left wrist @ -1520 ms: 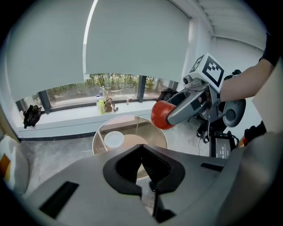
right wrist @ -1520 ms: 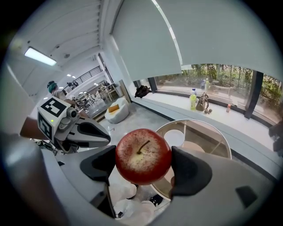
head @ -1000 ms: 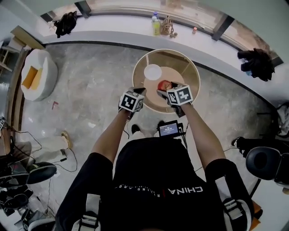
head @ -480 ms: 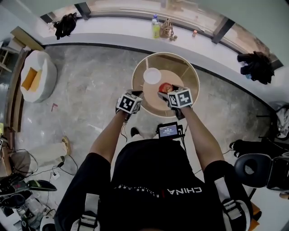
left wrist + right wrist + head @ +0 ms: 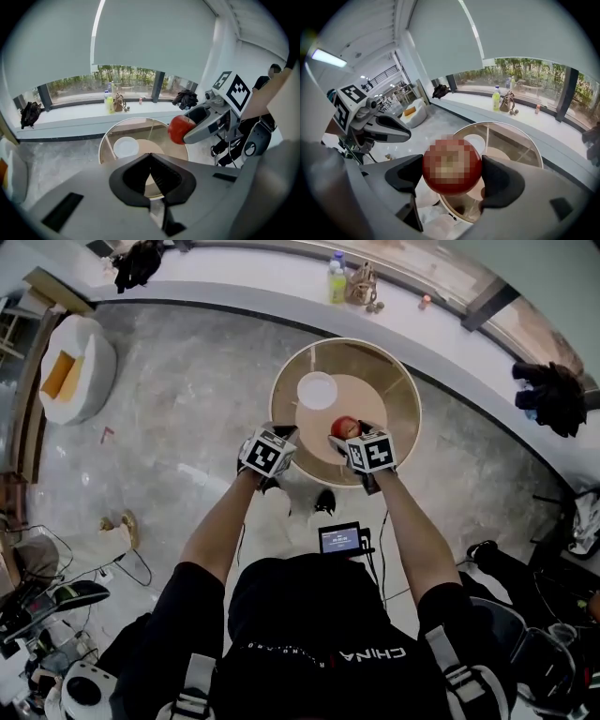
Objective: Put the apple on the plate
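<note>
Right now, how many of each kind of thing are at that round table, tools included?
apple: 1, red, held in the right gripper
plate: 1, white, bare
grippers: 2, the left gripper shut on nothing
Total: 4

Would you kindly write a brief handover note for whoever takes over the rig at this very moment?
Left gripper: shut, empty, held by the near-left edge of the round table.
Right gripper: shut on the apple, held in the air over the table's near side.
Plate: white, empty, on the table, beyond the apple and to its left.
Done: apple picked up.
To do: carry it forward and left over the plate, lower it, open the right gripper.
</note>
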`<action>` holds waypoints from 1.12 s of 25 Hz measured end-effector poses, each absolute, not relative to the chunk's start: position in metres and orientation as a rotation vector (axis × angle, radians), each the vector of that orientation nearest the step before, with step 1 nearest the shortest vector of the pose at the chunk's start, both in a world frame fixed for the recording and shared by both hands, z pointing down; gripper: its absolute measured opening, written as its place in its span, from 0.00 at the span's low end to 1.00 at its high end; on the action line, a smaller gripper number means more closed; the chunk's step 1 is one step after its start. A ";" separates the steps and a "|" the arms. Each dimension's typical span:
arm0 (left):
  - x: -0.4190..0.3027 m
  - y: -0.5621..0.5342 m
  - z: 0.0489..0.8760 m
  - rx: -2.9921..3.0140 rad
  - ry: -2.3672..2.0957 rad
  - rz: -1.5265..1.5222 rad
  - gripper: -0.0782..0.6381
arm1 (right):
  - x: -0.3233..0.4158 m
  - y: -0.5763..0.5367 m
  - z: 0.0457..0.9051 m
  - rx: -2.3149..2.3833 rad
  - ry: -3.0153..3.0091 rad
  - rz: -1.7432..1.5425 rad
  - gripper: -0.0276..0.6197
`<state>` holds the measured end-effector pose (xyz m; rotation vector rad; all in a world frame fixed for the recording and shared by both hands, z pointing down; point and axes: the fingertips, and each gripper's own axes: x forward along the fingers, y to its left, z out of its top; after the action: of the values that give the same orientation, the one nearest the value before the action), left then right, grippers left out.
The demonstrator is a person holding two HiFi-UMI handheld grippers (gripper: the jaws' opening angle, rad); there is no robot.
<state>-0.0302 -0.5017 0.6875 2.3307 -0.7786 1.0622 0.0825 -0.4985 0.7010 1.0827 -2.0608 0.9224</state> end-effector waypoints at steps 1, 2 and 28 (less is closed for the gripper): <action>-0.028 -0.512 0.697 2.327 -0.775 1.059 0.13 | 0.081 -0.509 0.711 1.078 -2.056 0.909 0.68; -0.027 -0.520 0.707 2.321 -0.764 1.061 0.13 | 0.078 -0.519 0.722 1.074 -2.055 0.899 0.68; -0.036 -0.722 0.988 2.190 -0.683 1.058 0.13 | 0.020 -0.752 1.009 1.105 -1.907 0.719 0.68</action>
<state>-0.0360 -0.7218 0.9877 2.1897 -0.6828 1.0581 0.0197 -0.7520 1.0090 1.1048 -1.9065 0.7186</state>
